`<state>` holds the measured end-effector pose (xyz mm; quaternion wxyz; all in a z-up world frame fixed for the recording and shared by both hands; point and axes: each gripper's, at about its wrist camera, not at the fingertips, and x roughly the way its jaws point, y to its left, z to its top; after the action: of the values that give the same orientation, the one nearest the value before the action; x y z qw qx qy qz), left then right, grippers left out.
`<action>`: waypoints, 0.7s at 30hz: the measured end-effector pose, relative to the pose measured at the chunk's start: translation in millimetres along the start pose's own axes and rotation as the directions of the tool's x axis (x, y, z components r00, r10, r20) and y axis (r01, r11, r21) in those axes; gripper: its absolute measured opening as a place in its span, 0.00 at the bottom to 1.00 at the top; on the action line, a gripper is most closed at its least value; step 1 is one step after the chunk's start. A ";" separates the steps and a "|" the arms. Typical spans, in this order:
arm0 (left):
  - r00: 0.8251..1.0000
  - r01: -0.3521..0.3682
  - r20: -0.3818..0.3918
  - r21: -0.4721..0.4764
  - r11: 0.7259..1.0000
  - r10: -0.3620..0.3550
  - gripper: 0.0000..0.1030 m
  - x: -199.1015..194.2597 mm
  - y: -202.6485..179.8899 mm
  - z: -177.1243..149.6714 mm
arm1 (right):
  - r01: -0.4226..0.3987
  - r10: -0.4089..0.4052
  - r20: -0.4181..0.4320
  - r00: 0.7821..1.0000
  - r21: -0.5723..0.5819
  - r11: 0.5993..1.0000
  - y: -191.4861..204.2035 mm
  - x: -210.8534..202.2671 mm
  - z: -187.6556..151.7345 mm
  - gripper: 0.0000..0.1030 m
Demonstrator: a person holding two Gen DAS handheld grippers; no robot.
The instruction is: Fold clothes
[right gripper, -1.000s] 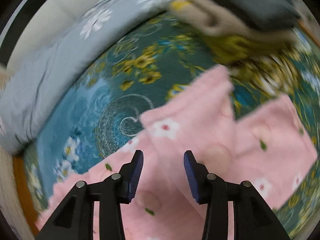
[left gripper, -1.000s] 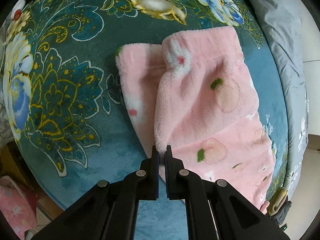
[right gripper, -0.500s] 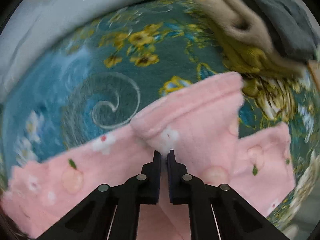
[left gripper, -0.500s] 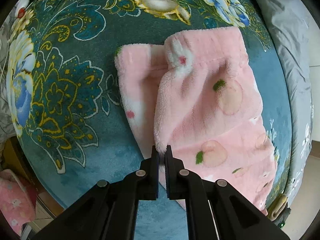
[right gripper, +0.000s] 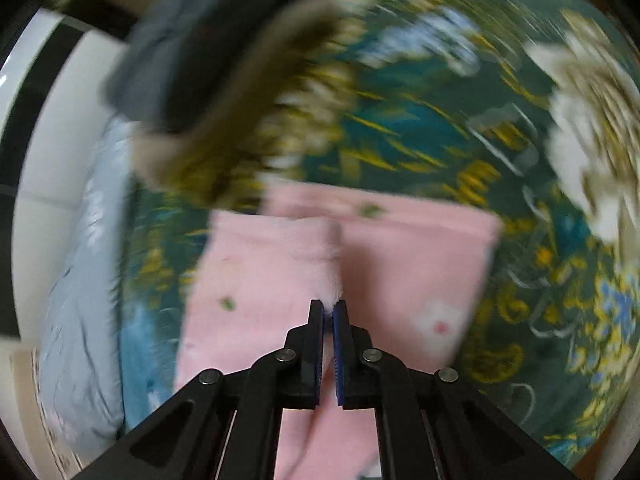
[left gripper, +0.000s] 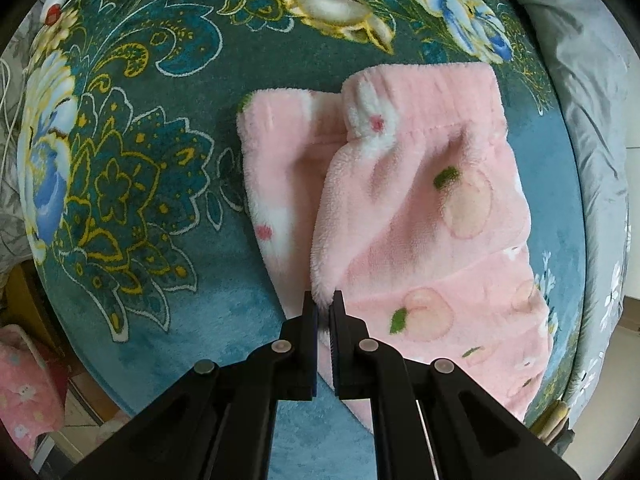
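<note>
Left tongs (left gripper: 324, 312): closed tight on a fluffy corner of the pink trousers (left gripper: 420, 216); position unchanged from a second ago.
Right tongs (right gripper: 328, 314): closed on an edge of the same trousers (right gripper: 272, 276). A second ago they stood open above the cloth; they have since clamped and swung sideways, which blurs that view.
Meaning for the task: both grips are now set, so the fold can be carried over. This is judged to be a mid-fold step, with one layer already doubled.
Trousers: lying on the bedspread (left gripper: 140, 160), waistband end farthest from the left tongs, a folded-over flap on top of the lower layer.
Bedspread: teal with large flower print; it carries the trousers.
Grey quilt (left gripper: 592, 100): along the bedspread's edge, beyond the trousers on the right of the left view; apart from them.
Folded clothes pile (right gripper: 208, 80): grey and olive, on the bedspread beyond the trousers in the right view; near their far edge and could crowd the fold.
Pink cloth (left gripper: 24, 392): off the bed, lower left; clear of the work.
</note>
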<state>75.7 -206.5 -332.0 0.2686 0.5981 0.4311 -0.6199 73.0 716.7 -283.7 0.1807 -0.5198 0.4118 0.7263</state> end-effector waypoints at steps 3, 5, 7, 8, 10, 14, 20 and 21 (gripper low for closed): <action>1.000 -0.003 0.008 0.008 1.000 0.003 0.05 -2.6 -9.2 2.9 | -0.021 0.022 -0.008 1.000 0.070 0.997 -15.8 8.3 -1.9 0.04; 1.000 0.003 0.019 0.015 1.000 -0.003 0.04 -7.6 -15.4 4.9 | -0.031 0.032 -0.009 0.999 0.053 0.998 -9.6 8.3 2.1 0.04; 0.998 0.049 0.048 0.021 0.999 -0.050 0.04 -20.8 -25.9 9.4 | -0.071 0.071 0.006 0.997 0.026 0.997 2.6 -2.3 10.1 0.03; 0.993 0.095 0.071 0.021 0.995 -0.096 0.04 -31.2 -32.2 13.2 | -0.103 0.103 0.021 0.994 0.011 0.995 9.1 -10.3 14.8 0.03; 0.978 0.178 0.109 0.029 0.984 -0.180 0.03 -51.1 -41.6 21.6 | -0.176 0.177 0.051 0.983 -0.021 0.984 19.0 -28.9 21.7 0.03; 0.959 0.230 0.144 0.112 0.967 -0.245 0.03 -78.0 -57.6 27.5 | -0.245 0.253 0.122 0.960 -0.081 0.966 18.9 -61.6 23.3 0.02; 0.997 0.074 0.033 0.036 0.997 -0.075 0.03 -21.9 4.5 5.5 | -0.029 0.029 0.049 0.998 0.006 1.000 -41.6 -27.5 7.4 0.02; 0.998 0.054 0.022 0.024 0.998 -0.054 0.03 -15.8 7.2 3.2 | 0.000 -0.001 0.032 0.999 0.027 1.000 -50.7 -19.7 5.4 0.02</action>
<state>82.5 -215.5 -318.5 0.2497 0.5822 0.4369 -0.6386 112.5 754.4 -286.0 0.1942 -0.5058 0.4185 0.7289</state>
